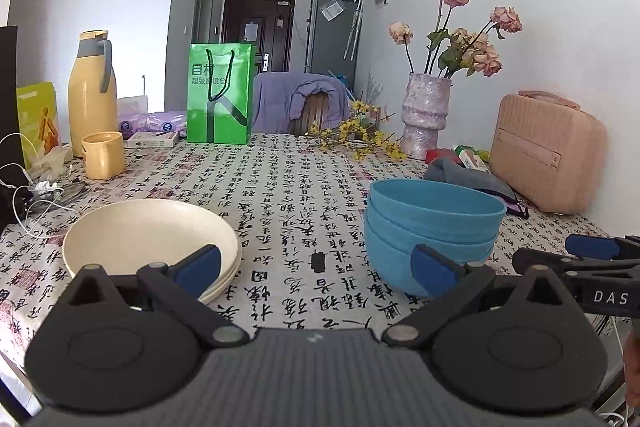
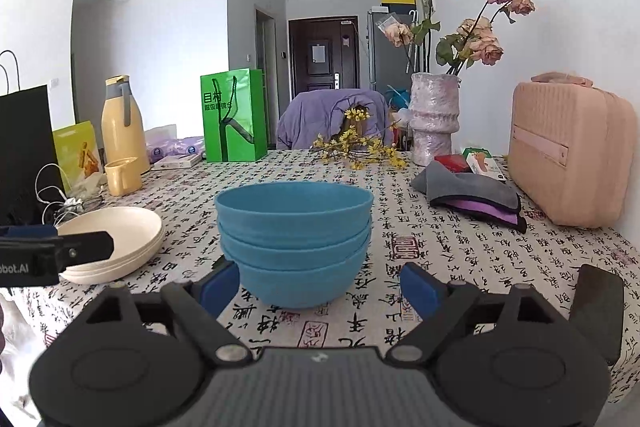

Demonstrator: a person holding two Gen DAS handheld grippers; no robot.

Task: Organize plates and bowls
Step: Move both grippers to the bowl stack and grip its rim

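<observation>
Three blue bowls [image 2: 294,239] sit nested mid-table, cream plates [image 1: 152,239] stacked to their left. Your left gripper [image 1: 316,265] and right gripper [image 2: 316,289] both gape apart, holding nothing. Clip the bowl stack low and it'll likely slide or tip on the tablecloth [image 1: 296,187]

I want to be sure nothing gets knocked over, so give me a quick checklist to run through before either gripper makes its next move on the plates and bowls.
1. Left gripper open and holding nothing: ok.
2. Right gripper open and holding nothing: ok.
3. Blue bowls nested upright in one stack: ok.
4. Cream plates stacked flat on the tablecloth: ok.
5. Blue bowls centred between the right gripper's fingers: ok.
6. More plates or bowls elsewhere on the table: cannot tell, though none show in either view.
</observation>
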